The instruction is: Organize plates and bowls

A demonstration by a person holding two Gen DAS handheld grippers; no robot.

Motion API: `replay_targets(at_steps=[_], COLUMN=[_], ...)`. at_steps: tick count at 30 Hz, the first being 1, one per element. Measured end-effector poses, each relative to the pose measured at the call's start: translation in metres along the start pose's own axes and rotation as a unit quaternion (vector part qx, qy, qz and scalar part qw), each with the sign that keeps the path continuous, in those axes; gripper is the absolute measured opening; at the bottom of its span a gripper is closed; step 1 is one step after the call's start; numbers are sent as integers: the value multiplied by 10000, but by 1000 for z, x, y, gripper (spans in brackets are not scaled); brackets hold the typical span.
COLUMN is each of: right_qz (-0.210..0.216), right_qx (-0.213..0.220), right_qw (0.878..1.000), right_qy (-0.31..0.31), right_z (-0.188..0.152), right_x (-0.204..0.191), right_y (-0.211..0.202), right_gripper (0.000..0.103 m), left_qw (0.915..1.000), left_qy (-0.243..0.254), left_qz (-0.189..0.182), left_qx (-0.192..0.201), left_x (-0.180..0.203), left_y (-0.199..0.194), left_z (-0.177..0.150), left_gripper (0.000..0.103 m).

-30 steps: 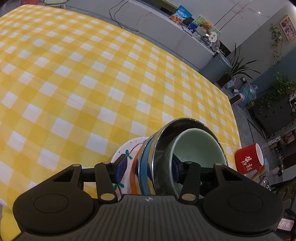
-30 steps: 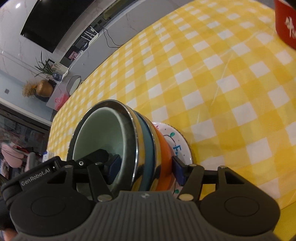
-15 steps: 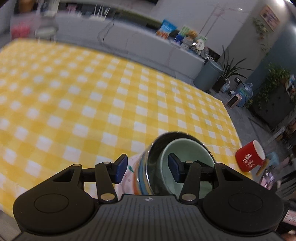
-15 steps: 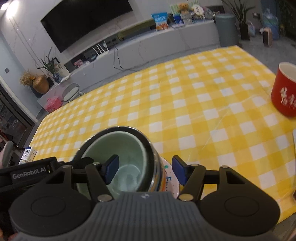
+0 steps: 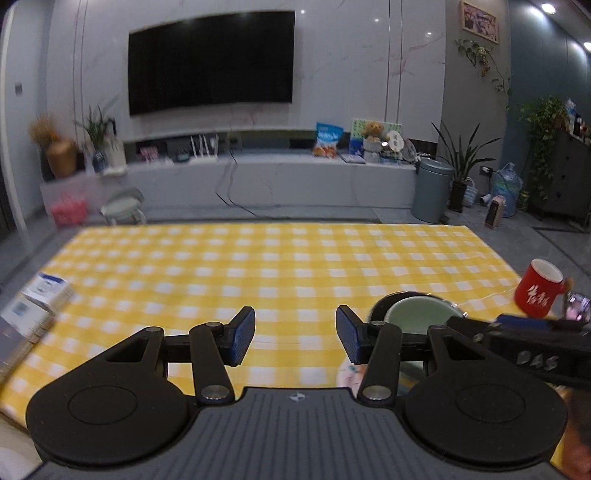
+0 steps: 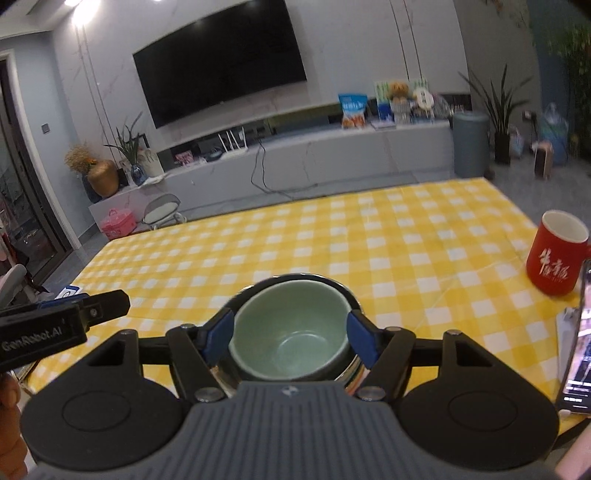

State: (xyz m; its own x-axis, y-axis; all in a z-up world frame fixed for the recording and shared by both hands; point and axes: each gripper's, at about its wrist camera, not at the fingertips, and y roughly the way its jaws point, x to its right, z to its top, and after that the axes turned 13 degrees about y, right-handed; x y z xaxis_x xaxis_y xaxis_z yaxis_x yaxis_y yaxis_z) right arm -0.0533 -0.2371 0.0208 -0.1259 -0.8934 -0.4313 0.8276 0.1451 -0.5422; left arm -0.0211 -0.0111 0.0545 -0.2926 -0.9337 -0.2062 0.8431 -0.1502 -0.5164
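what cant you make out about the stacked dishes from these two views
- Plates under the green bowl: right wrist view, hidden by the bowl, the steel bowl and the right gripper.
- Painted plate: left wrist view, blurred, mostly behind the left gripper.

Dim room; ceiling spotlights (image 6: 83,4) glare; slight motion blur; fisheye bending at edges.

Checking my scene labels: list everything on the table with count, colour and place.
tablecloth: one, yellow and white check, covering the table
green bowl: one, pale green, nested in the steel bowl
steel bowl: one, silver, near edge, around the green bowl
mug: one, red, right of the bowls
phone: one, screen lit, far right
boxes: count unclear, white and blue, left edge
left claw: black, blue pads, open, left of the bowls
right claw: black, blue pads, open, flanking the bowls
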Motion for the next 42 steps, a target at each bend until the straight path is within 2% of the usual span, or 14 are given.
replay_targets(at_steps=[5, 11, 13, 19, 22, 29, 42], right_qz=[-70, -378, -480, -769, -923, -946, -935], right_qx=[184, 295, 334, 206, 42, -270, -439], right_qw=[9995, 9955, 9936, 9880, 9881, 9890, 9894], right_qy=[-262, -816, -966, -1321, -1228, -1103, -1019], right_z=[-19, -56, -67, -89, -93, -98, -100], right_x=[-14, -29, -32, -38, -32, -30, -28], right_y=[-24, -41, -46, -46, -40, -28, -20], right_gripper=[69, 76, 77, 81, 81, 81, 81], left_qw=[9983, 9968, 9957, 9889, 9875, 9852, 9841], left_qy=[295, 452, 549, 992, 1023, 952, 955], left_qz=[496, 571, 605, 723, 660, 593, 528], left_qx=[-94, -326, -441, -839, -996, -1294, -1400], left_x=[8, 11, 11, 22, 24, 18, 18], left_y=[-14, -23, -25, -18, -13, -5, -1], left_z=[-14, -35, -43, -55, -58, -70, -72], left_gripper=[58, 61, 66, 70, 71, 72, 72])
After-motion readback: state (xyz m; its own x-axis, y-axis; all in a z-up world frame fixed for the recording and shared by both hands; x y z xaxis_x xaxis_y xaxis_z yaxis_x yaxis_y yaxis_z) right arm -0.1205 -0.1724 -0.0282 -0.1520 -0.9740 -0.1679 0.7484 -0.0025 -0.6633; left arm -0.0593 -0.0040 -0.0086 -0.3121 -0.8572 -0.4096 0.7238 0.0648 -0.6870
